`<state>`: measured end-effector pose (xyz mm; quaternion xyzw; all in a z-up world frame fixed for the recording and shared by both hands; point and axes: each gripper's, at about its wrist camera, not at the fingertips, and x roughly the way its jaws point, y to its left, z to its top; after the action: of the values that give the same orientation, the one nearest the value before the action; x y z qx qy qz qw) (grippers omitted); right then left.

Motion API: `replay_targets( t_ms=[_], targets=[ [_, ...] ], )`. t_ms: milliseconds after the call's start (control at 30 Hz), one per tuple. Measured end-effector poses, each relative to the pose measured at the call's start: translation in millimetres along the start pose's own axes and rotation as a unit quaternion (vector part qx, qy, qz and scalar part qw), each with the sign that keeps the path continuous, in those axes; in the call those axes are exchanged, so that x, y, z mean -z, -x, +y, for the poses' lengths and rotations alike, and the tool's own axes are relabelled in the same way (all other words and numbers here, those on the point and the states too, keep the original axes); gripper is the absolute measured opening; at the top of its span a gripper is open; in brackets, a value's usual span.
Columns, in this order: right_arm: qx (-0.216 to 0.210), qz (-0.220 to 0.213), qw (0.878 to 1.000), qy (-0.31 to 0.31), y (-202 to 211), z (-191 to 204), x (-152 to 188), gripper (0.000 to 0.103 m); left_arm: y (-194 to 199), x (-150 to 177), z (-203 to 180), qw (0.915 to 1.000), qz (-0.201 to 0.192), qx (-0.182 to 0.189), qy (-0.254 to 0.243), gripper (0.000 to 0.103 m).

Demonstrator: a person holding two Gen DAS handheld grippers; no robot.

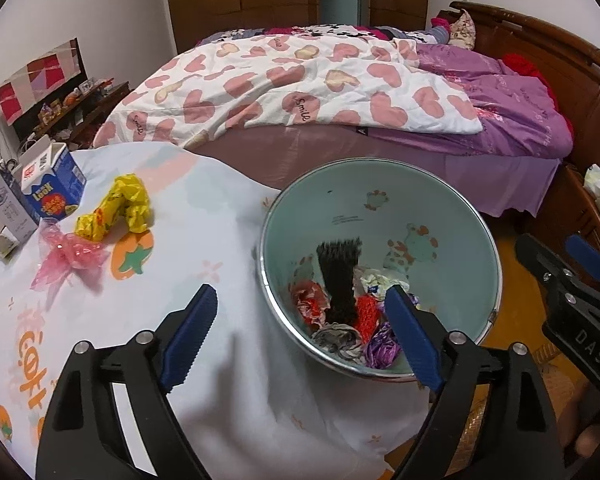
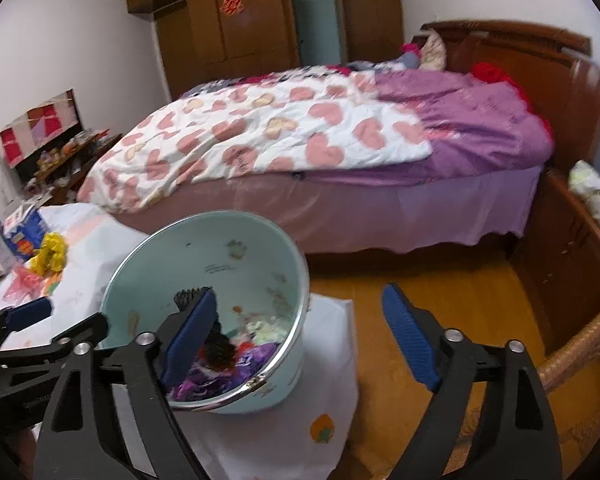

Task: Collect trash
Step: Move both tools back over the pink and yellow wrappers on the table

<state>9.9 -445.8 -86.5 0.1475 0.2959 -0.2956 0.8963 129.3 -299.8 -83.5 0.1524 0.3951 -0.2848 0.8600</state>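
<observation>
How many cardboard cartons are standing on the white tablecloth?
2, both at the tablecloth's far left edge: a blue carton behind the yellow wrapper, and a white carton just left of it. Others may lie outside the view.

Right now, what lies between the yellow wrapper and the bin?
Only bare tablecloth, seen from the left wrist view: nothing sits between the yellow wrapper and the bin. The pink wrapper lies off to the side.
</observation>
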Motion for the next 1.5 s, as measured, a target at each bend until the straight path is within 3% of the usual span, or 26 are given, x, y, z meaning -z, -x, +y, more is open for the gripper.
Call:
replay_targets(
  t_ms=[100,267,967,1500],
  targets=[
    [0.014,-0.03,0.999,-0.014,9,-1,1,0.09,5,1,6,0.9999,-0.005,-0.009,0.003,0.089],
    [0.025,-0.026,0.999,-0.01,11,4,-2,0.091,15,5,21,0.9995,-0.014,-0.028,0.008,0.092],
    [-0.029,-0.008,0.998,0.061,12,112,2,0.091,25,32,135,0.9926,-0.003,-0.093,0.078,0.095],
    [-0.098,0.014,0.988,0.121,-8,201,7,0.086,15,55,232,0.9848,0.01,-0.112,0.132,0.092]
  ],
)
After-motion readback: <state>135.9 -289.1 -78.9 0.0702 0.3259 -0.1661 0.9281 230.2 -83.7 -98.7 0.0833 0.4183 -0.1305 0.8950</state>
